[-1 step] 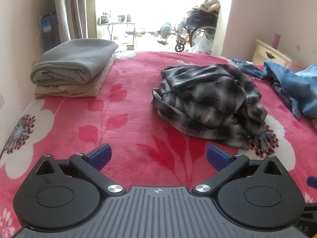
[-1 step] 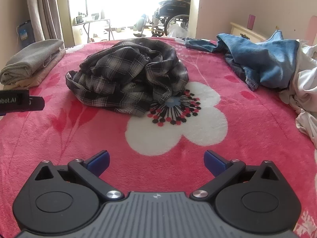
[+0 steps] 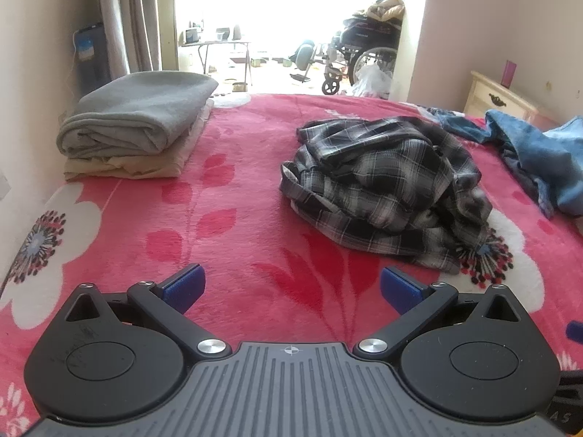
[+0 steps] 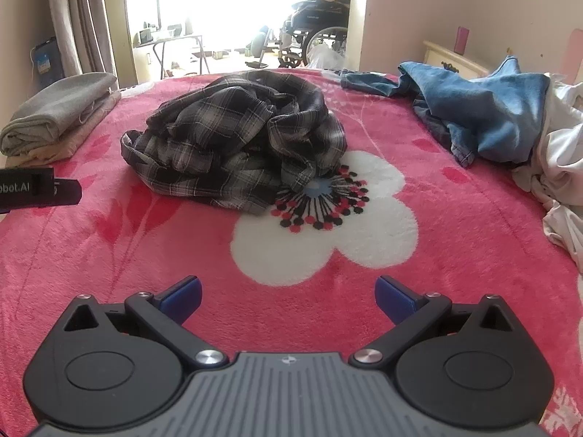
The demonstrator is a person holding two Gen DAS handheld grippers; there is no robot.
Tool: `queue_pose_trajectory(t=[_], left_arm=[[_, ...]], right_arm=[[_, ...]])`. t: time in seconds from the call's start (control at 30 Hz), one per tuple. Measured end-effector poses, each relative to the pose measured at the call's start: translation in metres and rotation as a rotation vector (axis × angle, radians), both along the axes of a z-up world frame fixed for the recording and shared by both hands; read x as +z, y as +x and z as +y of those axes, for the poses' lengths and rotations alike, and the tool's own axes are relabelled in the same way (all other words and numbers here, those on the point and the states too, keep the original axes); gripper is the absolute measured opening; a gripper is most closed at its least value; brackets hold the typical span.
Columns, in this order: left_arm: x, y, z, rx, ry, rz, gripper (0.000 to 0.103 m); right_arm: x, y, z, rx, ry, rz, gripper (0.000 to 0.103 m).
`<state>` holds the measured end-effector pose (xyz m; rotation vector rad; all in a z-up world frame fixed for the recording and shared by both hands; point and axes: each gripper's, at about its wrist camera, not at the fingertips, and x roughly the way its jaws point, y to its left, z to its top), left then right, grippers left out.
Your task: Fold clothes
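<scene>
— Left gripper (image 3: 291,287): spread wide, nothing between the blue pads, hovering low over the pink flowered bed (image 3: 237,255). Right gripper (image 4: 288,293): likewise released and empty.

— And farther out?

— Plaid shirt (image 3: 382,189) at about 1 o'clock from the left gripper, 11 o'clock from the right; crumpled in a heap, not flat, not folded. Folded grey piece (image 3: 135,120) stacked on a beige one at 10 o'clock, by the wall. Blue garment (image 4: 484,109) and white cloth (image 4: 561,160) bunched at 2 o'clock, well apart from the shirt.

— Step in hand?

— Probably between garments: some stacked, some loose, plaid shirt nearest. Likely calls for reaching forward, pinching two edges of the heap, perhaps collar or shoulders, and spreading flat before any fold. Seams hard to pick out in the bundle.
</scene>
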<state>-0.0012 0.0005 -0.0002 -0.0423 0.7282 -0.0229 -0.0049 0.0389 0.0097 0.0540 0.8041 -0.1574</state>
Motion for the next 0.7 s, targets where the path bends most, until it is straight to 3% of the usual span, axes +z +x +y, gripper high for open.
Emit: queue_pose_trajectory(t=[0.4,0.7], left_arm=[[0.002,-0.007,0.001,0.011,0.051,0.040,0.103],[0.009,-0.010,0.009,0.058,0.011,0.038,0.103]], right_arm=[[0.009,-0.001,-0.003,-0.054,0.011,0.042,0.103],[0.019,-0.003,-0.003,-0.076,0.007,0.056,0.103]])
